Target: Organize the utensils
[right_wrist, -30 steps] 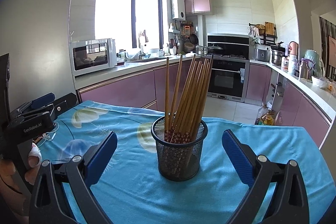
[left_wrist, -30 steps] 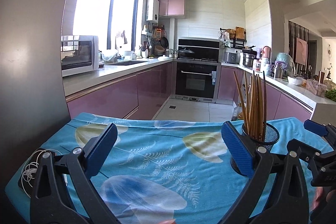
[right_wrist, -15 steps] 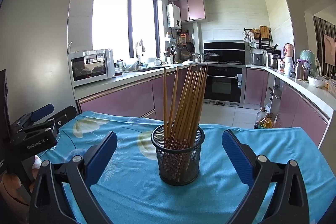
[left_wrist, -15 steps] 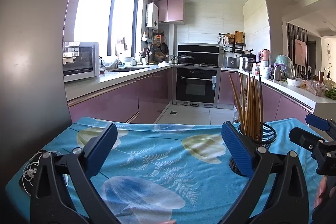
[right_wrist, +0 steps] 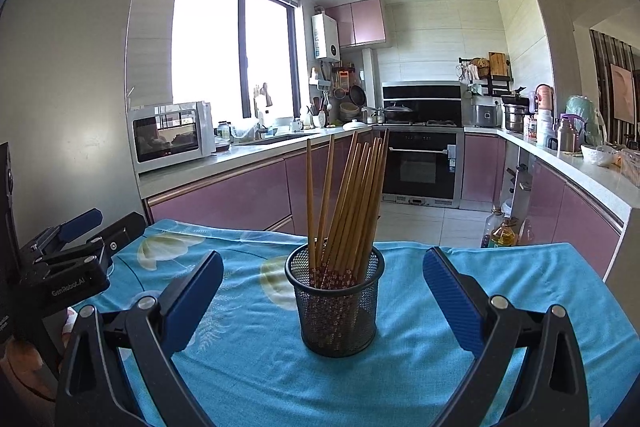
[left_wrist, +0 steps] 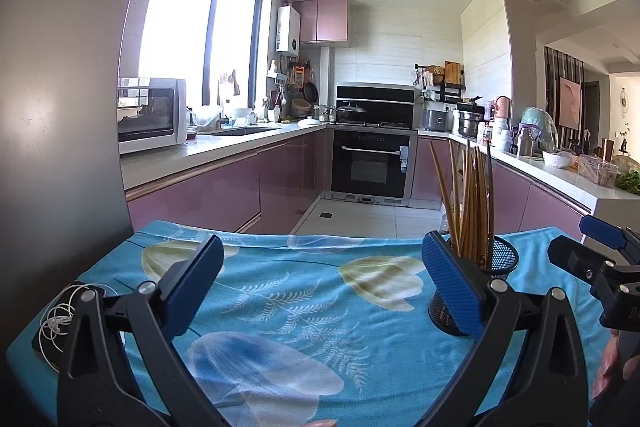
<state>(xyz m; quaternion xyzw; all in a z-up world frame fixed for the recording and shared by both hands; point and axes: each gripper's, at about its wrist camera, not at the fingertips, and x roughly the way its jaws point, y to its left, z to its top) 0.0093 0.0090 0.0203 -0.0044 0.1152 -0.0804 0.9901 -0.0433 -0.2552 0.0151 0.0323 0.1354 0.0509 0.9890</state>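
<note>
Chopsticks (right_wrist: 347, 203) stand near-upright, leaning slightly right, in mesh holder (right_wrist: 338, 303) on the surface (right_wrist: 500, 267), dead ahead of right claw (right_wrist: 323, 301), wide open, empty; left claw (left_wrist: 323, 285) also agape, empty, holder off its right

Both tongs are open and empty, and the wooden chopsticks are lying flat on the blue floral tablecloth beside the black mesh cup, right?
Not quite. The wooden chopsticks stand upright inside the black mesh cup, as the right wrist view shows. The rest holds: left tongs and right tongs are open and empty over the blue floral tablecloth.
</note>
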